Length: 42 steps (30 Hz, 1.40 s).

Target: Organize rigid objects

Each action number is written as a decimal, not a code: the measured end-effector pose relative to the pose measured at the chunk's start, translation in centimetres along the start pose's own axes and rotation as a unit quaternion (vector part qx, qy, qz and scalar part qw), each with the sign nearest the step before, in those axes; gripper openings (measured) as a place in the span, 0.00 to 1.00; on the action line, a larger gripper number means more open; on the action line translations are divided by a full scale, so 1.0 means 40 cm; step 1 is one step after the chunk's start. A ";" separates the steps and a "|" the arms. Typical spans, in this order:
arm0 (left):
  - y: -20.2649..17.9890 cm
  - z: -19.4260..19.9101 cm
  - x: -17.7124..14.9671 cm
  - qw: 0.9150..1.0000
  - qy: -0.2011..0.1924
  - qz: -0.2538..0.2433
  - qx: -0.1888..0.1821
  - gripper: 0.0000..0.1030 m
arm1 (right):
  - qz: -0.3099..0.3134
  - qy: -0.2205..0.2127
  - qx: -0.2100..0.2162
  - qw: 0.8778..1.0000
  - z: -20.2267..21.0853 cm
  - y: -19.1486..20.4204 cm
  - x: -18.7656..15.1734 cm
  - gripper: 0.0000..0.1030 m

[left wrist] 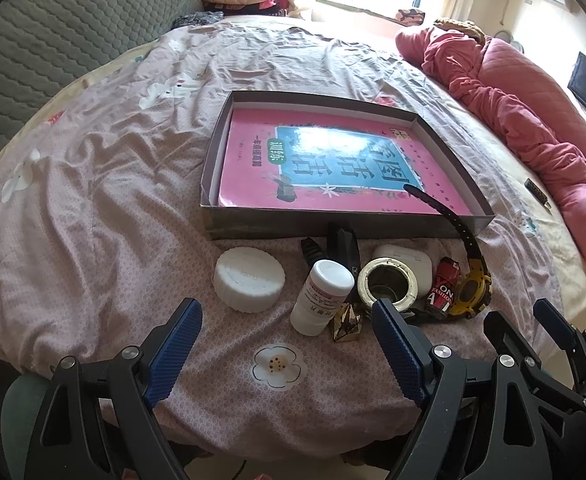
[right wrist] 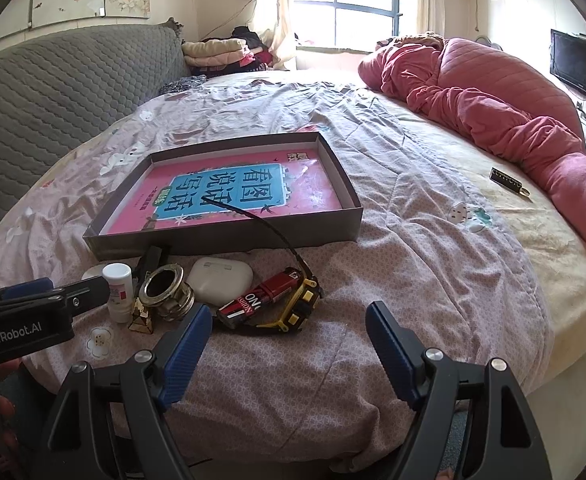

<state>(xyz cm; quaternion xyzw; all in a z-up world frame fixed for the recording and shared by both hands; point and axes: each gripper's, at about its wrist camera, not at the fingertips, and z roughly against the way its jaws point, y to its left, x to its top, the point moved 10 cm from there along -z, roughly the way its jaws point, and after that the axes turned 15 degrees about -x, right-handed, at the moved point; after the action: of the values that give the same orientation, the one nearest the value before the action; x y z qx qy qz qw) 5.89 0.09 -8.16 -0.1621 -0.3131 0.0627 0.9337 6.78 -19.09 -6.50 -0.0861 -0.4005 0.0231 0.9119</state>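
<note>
A shallow grey box lies on the bed with a pink book inside. In front of it sit a white round lid, a white pill bottle, a small gold pyramid, a metal ring fitting, a white earbud case, a red lighter and a yellow-black watch, its strap resting on the box. My left gripper is open just before the bottle. My right gripper is open, near the watch.
A black stapler-like object lies against the box front. A pink quilt is bunched along the right. A small dark harmonica-like bar lies near it. A grey padded headboard stands left.
</note>
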 end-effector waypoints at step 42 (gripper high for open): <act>0.090 0.006 -0.002 0.999 -0.001 0.031 0.025 0.85 | -0.001 0.003 0.009 1.000 -0.004 0.004 0.000 0.76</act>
<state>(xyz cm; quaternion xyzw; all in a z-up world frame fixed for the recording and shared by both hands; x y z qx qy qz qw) 5.61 3.51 -9.24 -0.1485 -0.3074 0.0992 0.9347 6.90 -18.98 -6.64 -0.0780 -0.3980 0.0257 0.9137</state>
